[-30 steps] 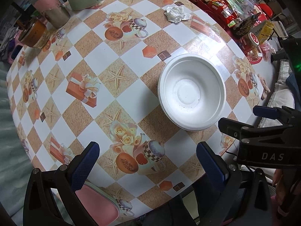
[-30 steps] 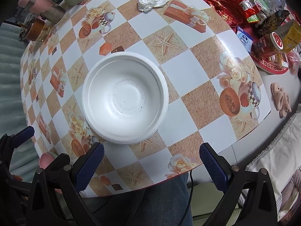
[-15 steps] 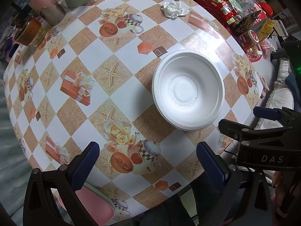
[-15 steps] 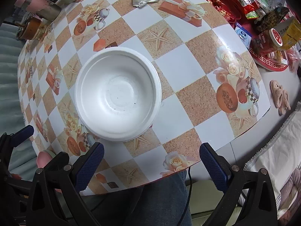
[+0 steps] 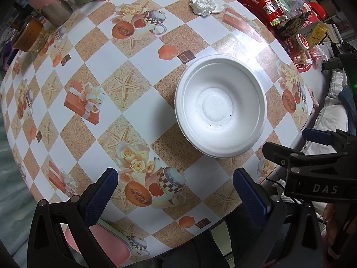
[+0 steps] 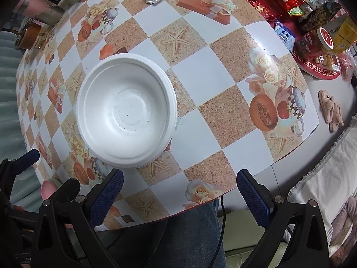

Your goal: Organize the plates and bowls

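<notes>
A white foam bowl sits nested in a white foam plate on the patterned table, upright and holding nothing; the right wrist view shows the same bowl. My left gripper hovers open over the near table edge, below and left of the bowl. My right gripper is open too, above the near edge with the bowl up and to its left. Neither gripper touches the stack. The right gripper's body also shows in the left wrist view at the right side.
Snack packets on a red tray crowd the far right. A crumpled wrapper lies beyond the bowl. A pink tumbler, a jar and a pale green appliance stand far left. A person's knee is below the edge.
Both views have drifted slightly relative to the table and bowl. The bowl stays put on the table and both grippers stay open.
</notes>
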`<state>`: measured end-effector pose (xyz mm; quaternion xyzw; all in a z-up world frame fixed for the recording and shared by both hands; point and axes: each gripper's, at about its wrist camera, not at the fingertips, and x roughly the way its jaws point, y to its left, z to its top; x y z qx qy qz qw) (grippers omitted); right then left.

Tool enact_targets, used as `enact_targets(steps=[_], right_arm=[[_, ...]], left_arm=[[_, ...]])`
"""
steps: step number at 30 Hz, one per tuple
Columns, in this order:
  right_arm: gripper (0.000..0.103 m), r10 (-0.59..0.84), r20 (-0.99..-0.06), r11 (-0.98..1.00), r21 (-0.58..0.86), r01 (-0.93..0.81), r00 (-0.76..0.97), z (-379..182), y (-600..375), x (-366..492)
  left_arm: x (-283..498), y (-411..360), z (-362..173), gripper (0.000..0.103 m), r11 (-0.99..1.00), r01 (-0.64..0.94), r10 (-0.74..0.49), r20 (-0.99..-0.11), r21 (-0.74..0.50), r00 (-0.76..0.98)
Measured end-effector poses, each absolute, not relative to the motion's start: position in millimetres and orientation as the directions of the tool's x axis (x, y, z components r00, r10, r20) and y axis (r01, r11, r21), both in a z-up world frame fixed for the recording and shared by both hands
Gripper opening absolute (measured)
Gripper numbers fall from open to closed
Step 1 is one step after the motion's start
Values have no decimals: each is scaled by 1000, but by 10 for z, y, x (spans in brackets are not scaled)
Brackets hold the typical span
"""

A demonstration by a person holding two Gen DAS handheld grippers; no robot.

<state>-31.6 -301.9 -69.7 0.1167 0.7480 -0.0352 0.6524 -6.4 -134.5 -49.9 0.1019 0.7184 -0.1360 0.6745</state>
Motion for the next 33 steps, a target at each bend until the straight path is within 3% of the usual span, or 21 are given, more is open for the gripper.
enact_targets(steps=[33], right_arm=[[102,122,-975,974,82,212,-187,-878,-3090,-220]], left_arm=[[12,-1425,-690,103,950,306,-29,-992,-65,-121]])
